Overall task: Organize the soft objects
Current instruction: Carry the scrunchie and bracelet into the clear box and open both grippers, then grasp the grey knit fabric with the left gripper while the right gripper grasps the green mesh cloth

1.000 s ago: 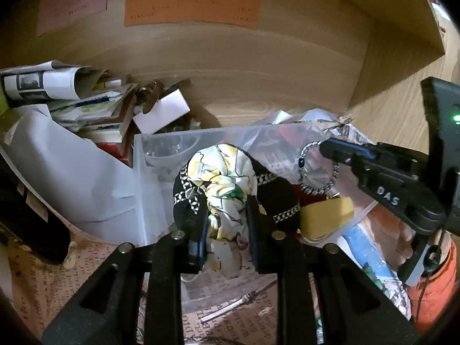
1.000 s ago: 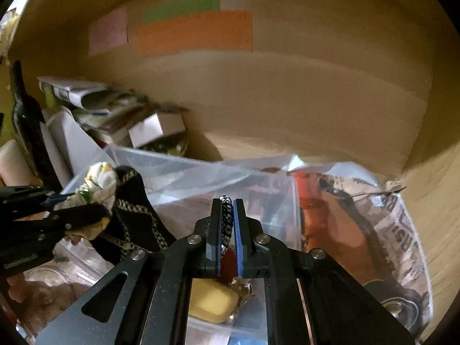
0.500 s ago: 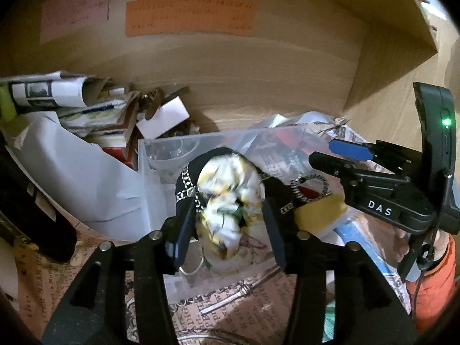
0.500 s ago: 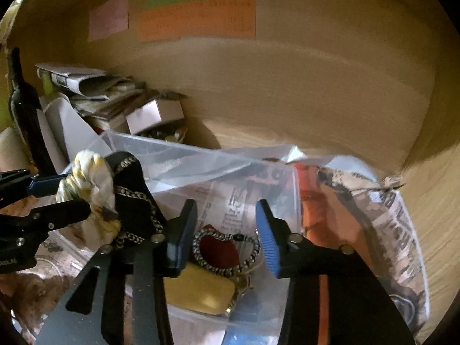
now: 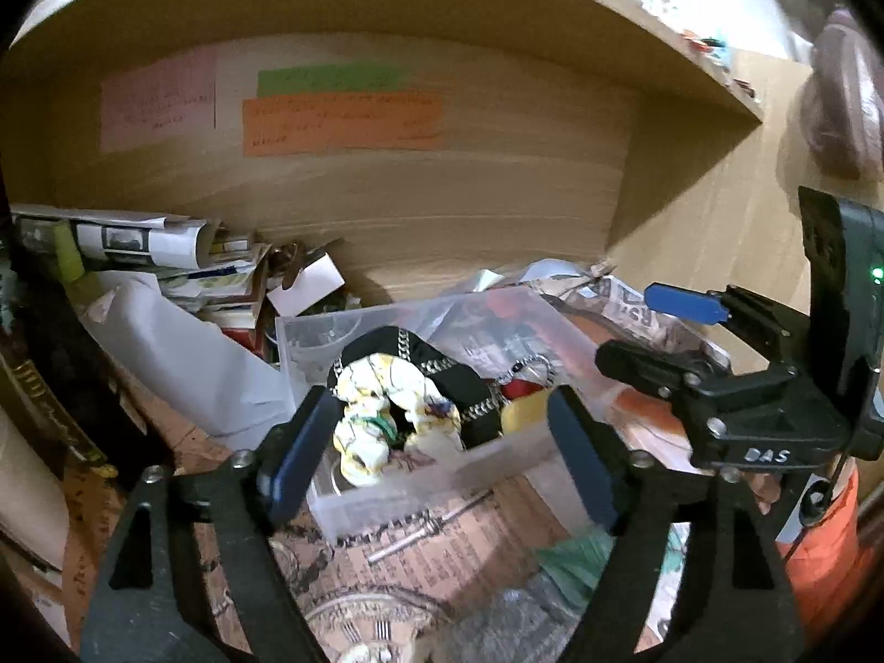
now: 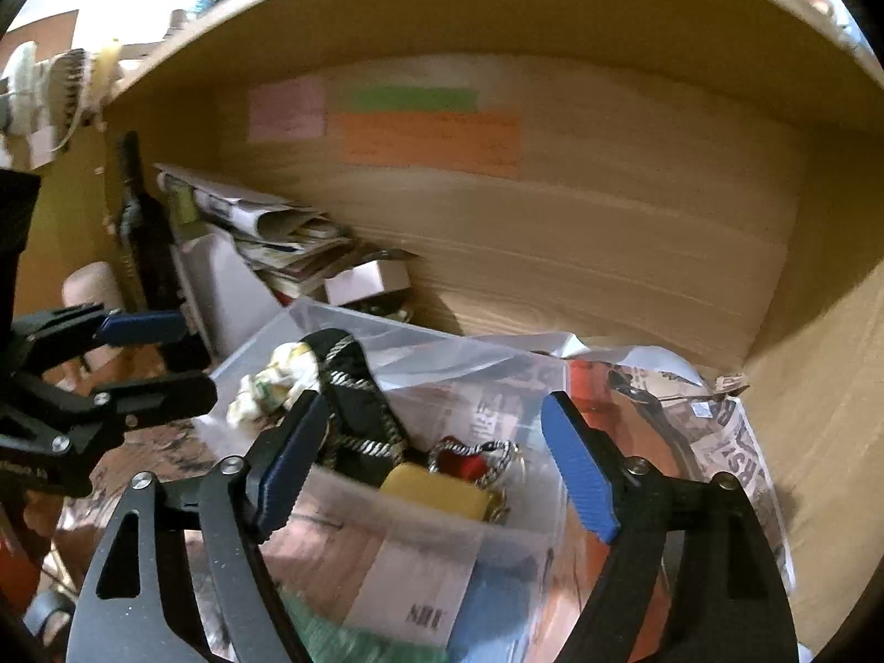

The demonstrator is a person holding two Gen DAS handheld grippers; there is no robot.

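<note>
A clear plastic bin (image 5: 420, 475) (image 6: 420, 503) stands on the shelf. In it lie a white-and-yellow floral scrunchie (image 5: 381, 414) (image 6: 276, 381), a black scrunchie with chain print (image 5: 442, 375) (image 6: 359, 414), a black-and-white cord bracelet (image 5: 530, 367) (image 6: 480, 450), a yellow sponge-like block (image 5: 525, 411) (image 6: 436, 489) and something red (image 6: 461, 464). My left gripper (image 5: 442, 453) is open and empty, just in front of the bin. My right gripper (image 6: 436, 464) is open and empty, above the bin's near side; it also shows at the right of the left wrist view (image 5: 652, 331).
Rolled newspapers and stacked papers (image 5: 166, 254) (image 6: 276, 232) pile at the back left beside a dark bottle (image 6: 143, 232). Crumpled newspaper (image 6: 713, 420) lies right of the bin. Coloured notes (image 5: 342, 121) stick on the wooden back wall. Printed paper (image 5: 442, 552) covers the shelf floor.
Both grippers opened and drew back. The left one let go of the scrunchies, the right one let go of the cord bracelet; all now lie in the bin.
</note>
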